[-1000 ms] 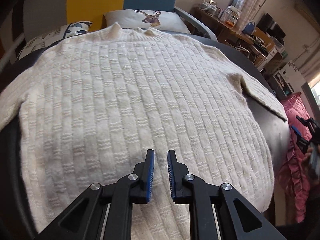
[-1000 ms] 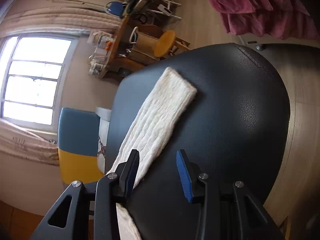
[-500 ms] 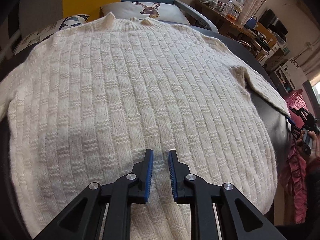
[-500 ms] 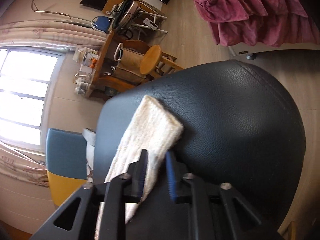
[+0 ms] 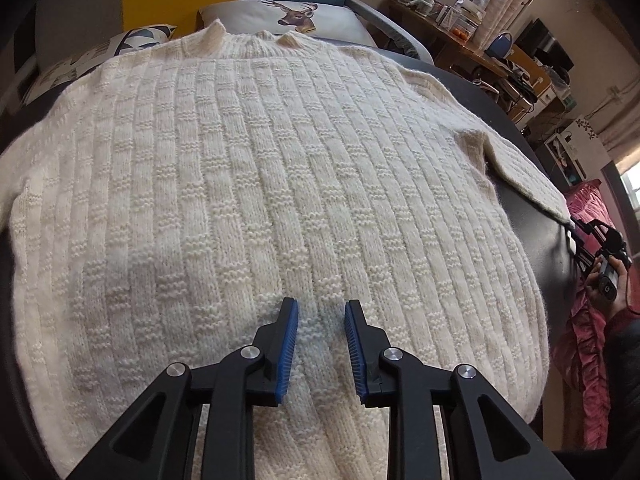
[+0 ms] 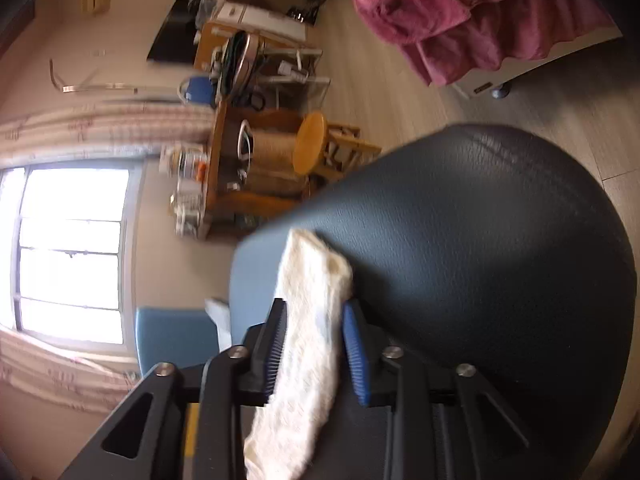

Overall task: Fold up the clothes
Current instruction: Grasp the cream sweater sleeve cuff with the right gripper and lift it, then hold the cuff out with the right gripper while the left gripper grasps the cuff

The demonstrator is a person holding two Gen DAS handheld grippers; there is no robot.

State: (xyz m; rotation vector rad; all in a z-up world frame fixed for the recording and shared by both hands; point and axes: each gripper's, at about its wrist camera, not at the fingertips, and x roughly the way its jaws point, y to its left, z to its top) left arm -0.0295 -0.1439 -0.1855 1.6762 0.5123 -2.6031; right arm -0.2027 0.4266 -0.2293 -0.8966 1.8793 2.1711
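Since a moment ago, right claw (image 6: 312, 328) has closed in around the sweater (image 5: 260, 184) sleeve cuff (image 6: 312, 276), its jaws just reopening partway, while left claw (image 5: 321, 322), narrowly parted and widening, hovers over the hem ahead, so sleeve-folding seems imminent.

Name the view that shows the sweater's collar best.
The left wrist view: the collar sits at the far end of the spread sweater. The right wrist view shows only a sleeve, no collar.

The left gripper (image 5: 321, 312) points steeply down, its jaws just opening, a narrow gap between them. The right gripper (image 6: 314, 314) has also just been opening, cloth between its pads.
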